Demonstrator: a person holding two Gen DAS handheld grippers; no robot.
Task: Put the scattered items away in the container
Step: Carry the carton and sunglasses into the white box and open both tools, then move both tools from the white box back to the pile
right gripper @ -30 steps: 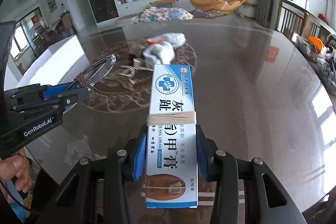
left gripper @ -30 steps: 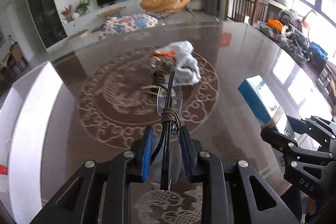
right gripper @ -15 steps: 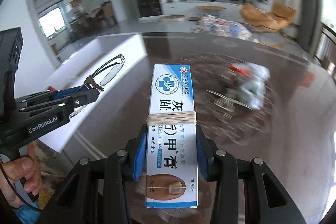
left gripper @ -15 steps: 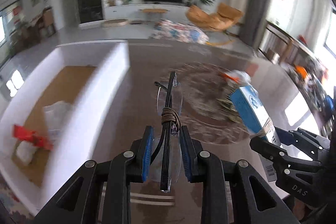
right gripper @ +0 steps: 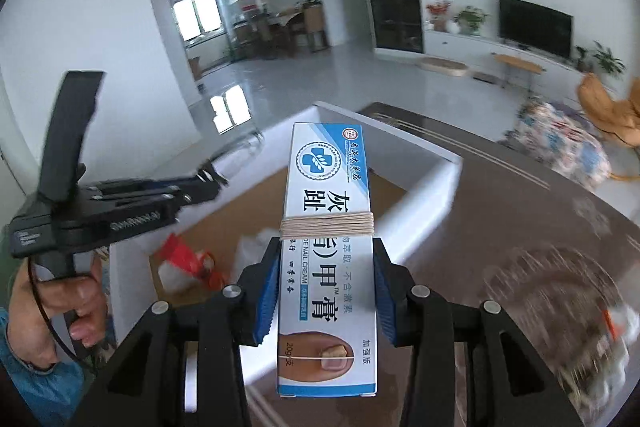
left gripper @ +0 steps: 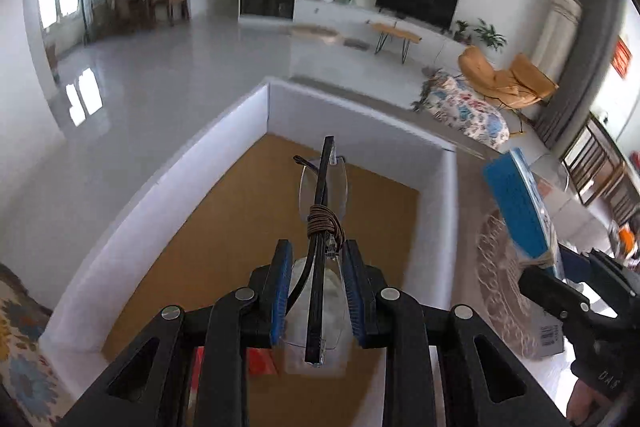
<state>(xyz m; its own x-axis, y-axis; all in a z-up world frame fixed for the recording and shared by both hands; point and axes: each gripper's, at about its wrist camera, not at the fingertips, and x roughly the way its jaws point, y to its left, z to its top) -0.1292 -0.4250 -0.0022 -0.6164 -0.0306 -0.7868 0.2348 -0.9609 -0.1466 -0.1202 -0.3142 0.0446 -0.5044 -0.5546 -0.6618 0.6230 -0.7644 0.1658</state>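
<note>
My left gripper (left gripper: 316, 247) is shut on a pair of folded rimless glasses (left gripper: 323, 187) tied with brown cord, held above the brown floor of the white-walled container (left gripper: 360, 115). My right gripper (right gripper: 326, 247) is shut on a blue and white nail cream box (right gripper: 328, 227) bound with pale string, held over the container's near right wall (right gripper: 432, 171). That box (left gripper: 520, 211) also shows at the right of the left wrist view. Inside the container lie a red and white packet (right gripper: 184, 259) and a clear bag (right gripper: 252, 251).
The container stands at the left end of a dark patterned table (right gripper: 540, 247). A blurred heap of loose items (right gripper: 600, 359) lies at the far right on the table. A hand (right gripper: 76, 307) holds the left gripper's handle. Grey floor lies beyond the table.
Both grippers have swung left from the pile on the table to the container. The glasses now hang over its floor and the box over its wall.
</note>
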